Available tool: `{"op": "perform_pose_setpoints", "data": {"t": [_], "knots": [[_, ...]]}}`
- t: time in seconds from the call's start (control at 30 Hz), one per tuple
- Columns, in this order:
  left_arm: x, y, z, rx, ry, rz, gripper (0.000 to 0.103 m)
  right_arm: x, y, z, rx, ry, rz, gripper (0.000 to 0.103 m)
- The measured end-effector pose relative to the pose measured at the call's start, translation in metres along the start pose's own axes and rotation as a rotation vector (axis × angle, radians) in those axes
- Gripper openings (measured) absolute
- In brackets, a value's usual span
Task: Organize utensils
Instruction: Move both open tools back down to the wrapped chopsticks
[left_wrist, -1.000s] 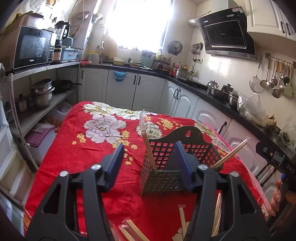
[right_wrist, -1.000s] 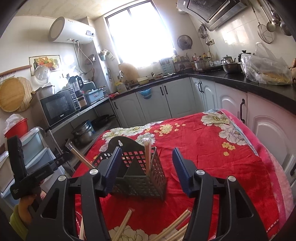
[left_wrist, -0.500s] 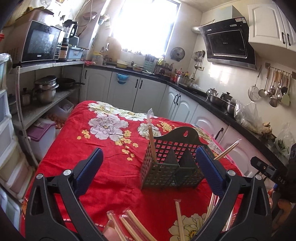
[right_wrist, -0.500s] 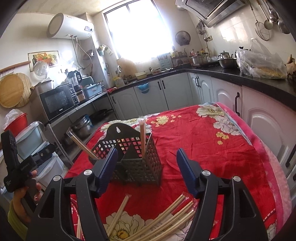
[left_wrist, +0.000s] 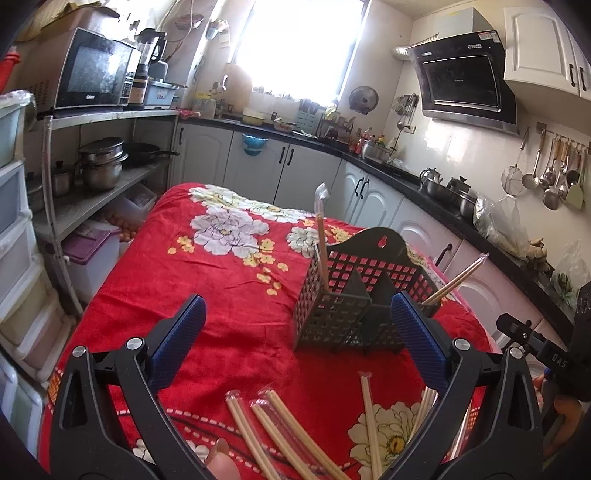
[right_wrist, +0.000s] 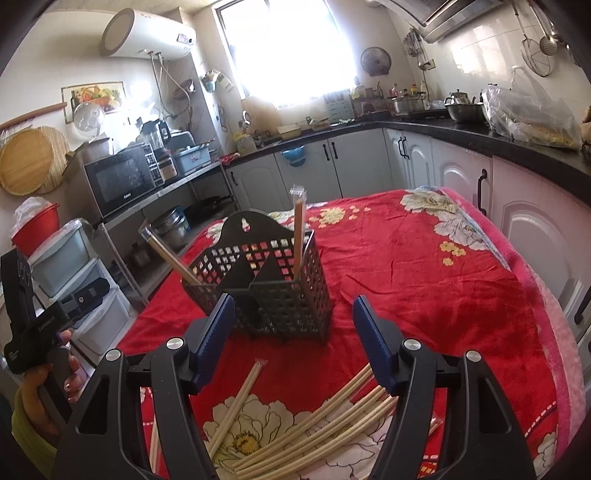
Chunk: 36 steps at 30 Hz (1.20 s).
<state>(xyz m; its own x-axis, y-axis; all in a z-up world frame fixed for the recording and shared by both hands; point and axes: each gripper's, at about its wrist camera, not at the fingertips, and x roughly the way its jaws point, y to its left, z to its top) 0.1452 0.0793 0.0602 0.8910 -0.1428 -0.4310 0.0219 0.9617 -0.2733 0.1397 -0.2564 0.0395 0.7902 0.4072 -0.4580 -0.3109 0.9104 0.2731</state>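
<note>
A dark grey perforated utensil caddy (left_wrist: 354, 295) (right_wrist: 266, 291) stands on the red floral tablecloth (left_wrist: 221, 295). One wrapped chopstick pair stands upright in it (left_wrist: 322, 236) (right_wrist: 298, 229) and another leans out of its other side (left_wrist: 460, 277) (right_wrist: 170, 254). Several wrapped chopstick pairs lie loose on the cloth near me (left_wrist: 280, 432) (right_wrist: 314, 417). My left gripper (left_wrist: 299, 343) is open and empty, short of the caddy. My right gripper (right_wrist: 291, 339) is open and empty, above the loose chopsticks.
Kitchen counters with white cabinets (left_wrist: 314, 173) run along the far and right sides. A shelf with a microwave (left_wrist: 92, 70) and pots stands at the left. Plastic drawers (left_wrist: 14, 258) stand by the table's left edge.
Both grippers have pulled back from the caddy. The left gripper has opened wider. More loose chopsticks now show in both views.
</note>
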Motion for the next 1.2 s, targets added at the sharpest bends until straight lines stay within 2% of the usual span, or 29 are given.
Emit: {"op": "perform_pose_setpoints", "data": {"t": [0.8, 1.1, 1.2], "knots": [[0.013, 0.027, -0.058, -0.045, 0.161, 0.05, 0.092, 0.04, -0.012, -0.043, 0.037, 0.204, -0.04, 0.064], [0.03, 0.034, -0.076, -0.046, 0.26, 0.054, 0.092, 0.073, -0.021, -0.051, 0.064, 0.32, -0.084, 0.064], [0.039, 0.043, -0.083, -0.079, 0.303, 0.04, 0.084, 0.082, -0.023, -0.051, 0.072, 0.348, -0.105, 0.064]]}}
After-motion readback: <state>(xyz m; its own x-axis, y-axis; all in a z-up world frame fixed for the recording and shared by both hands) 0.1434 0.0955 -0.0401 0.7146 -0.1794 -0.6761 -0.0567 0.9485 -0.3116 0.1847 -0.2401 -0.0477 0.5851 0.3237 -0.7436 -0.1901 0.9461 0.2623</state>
